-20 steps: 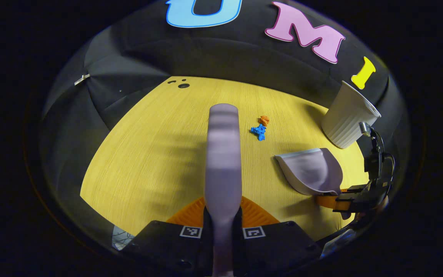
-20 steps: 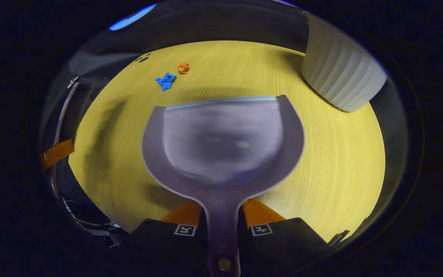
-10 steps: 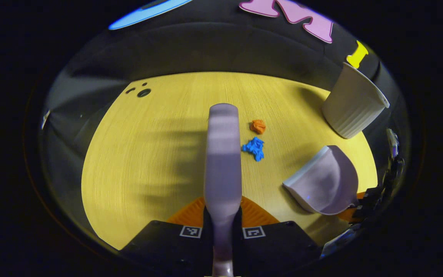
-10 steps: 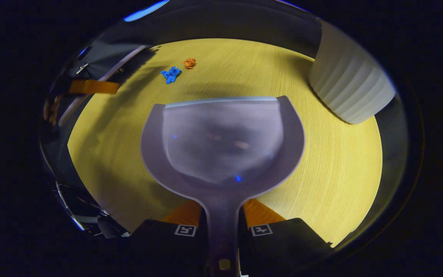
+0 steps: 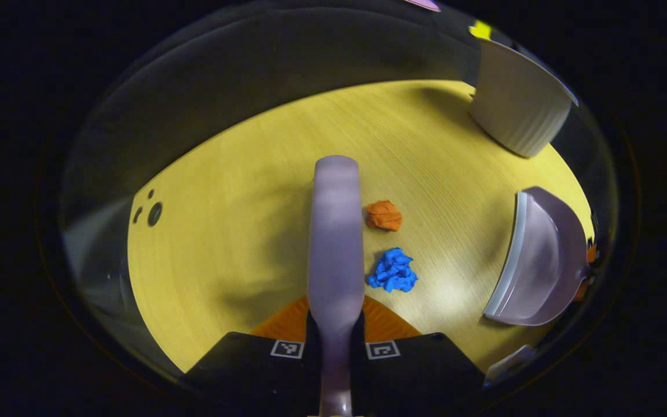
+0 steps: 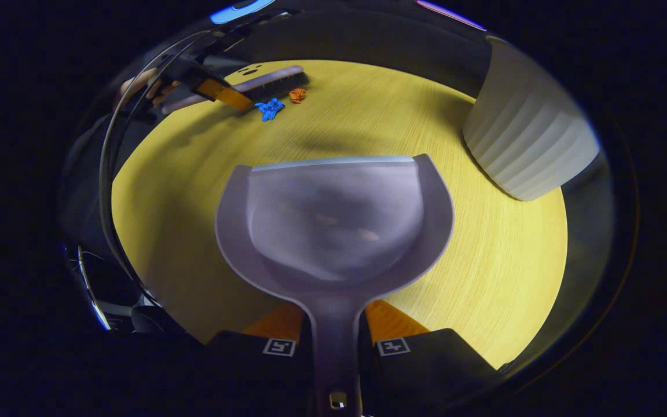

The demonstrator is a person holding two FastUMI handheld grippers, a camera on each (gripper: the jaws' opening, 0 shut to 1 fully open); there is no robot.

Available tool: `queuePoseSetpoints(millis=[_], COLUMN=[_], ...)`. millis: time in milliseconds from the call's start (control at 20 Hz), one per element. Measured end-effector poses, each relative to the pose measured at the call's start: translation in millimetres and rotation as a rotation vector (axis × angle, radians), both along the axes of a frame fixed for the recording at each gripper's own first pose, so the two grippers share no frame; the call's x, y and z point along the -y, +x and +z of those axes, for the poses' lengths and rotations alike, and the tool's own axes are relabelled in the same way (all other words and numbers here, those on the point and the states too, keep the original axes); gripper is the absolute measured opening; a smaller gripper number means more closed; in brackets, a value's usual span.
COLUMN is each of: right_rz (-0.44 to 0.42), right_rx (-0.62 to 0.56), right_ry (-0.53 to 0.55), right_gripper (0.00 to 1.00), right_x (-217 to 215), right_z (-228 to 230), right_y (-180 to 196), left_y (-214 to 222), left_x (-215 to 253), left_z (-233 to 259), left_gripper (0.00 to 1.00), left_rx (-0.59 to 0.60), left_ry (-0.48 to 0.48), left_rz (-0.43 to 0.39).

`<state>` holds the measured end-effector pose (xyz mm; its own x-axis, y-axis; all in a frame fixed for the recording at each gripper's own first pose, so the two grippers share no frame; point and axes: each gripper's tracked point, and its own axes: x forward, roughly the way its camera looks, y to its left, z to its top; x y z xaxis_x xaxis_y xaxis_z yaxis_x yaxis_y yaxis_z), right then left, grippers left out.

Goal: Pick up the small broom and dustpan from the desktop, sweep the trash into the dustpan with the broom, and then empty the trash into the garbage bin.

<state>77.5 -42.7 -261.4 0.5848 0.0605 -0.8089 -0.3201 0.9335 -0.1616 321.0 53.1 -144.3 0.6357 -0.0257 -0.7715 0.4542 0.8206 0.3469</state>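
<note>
Left claw (image 5: 335,341) pinches the broom (image 5: 335,231) handle; it has swung in over the counter (image 5: 241,231), bristles now beside the trash. Right claw (image 6: 333,341) clamps the dustpan (image 6: 333,226) handle, mouth facing the scraps but well apart. White ribbed garbage bin (image 6: 527,145) stands off right, clear of the path. Blue scrap (image 5: 392,270), orange scrap (image 5: 384,215) unswept.

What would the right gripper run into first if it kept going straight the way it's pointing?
Probably nothing soon: the dustpan that the right gripper holds faces bare desktop. The garbage bin sits off right, the scraps off left; depth is unclear.
</note>
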Motion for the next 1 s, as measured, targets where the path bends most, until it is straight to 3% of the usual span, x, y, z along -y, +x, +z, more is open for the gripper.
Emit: queuePoseSetpoints(millis=[200,250,350,400,450,1000], right_rz=[0.041,0.043,0.049,0.055,0.062,0.131], right_rx=[0.004,-0.002,-0.003,-0.005,-0.009,0.017], right_ry=[-0.011,-0.004,-0.003,-0.006,-0.010,-0.035], right_gripper=[0.39,0.32,0.39,0.36,0.39,0.36], right_x=[0,-2,-2,-3,-3,-4], right_z=[-2,-2,-1,-1,0,-7], right_y=[-1,-2,-2,-1,-1,6], left_y=[0,-3,-11,-15,-21,-118], left_x=[15,20,29,33,39,131], left_z=[-5,-5,-6,-10,-15,-64], left_gripper=[0.25,0.25,0.24,0.25,0.25,0.25], left_rx=[-0.057,-0.065,-0.089,-0.106,-0.122,-0.367], left_ry=[0.067,0.072,0.066,0.062,0.062,0.057], left_rz=[-0.112,-0.124,-0.147,-0.161,-0.172,-0.380])
